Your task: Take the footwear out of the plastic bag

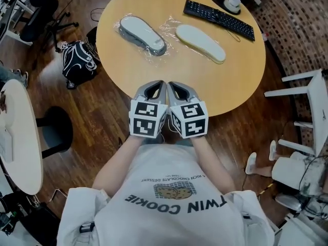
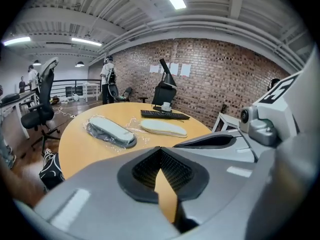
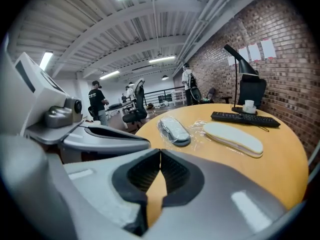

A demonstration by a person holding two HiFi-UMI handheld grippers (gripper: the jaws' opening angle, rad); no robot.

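Two slippers lie on the round wooden table [image 1: 241, 81], each in clear plastic wrap. The grey slipper [image 1: 142, 35] [image 2: 111, 130] [image 3: 174, 130] is on the left, the cream slipper [image 1: 201, 42] [image 2: 163, 128] [image 3: 233, 136] on the right. My left gripper [image 1: 162, 83] [image 2: 160, 149] and right gripper [image 1: 171, 84] [image 3: 160, 151] sit side by side at the table's near edge, well short of both slippers. Both are shut with nothing between the pads. Each gripper shows at the edge of the other's view.
A black keyboard [image 1: 219, 19] and a lamp base with a white cup [image 1: 232, 3] stand at the table's far right. On the floor, a black backpack [image 1: 78, 60] lies left of the table and a white chair [image 1: 307, 106] stands at the right. People stand far back in the room.
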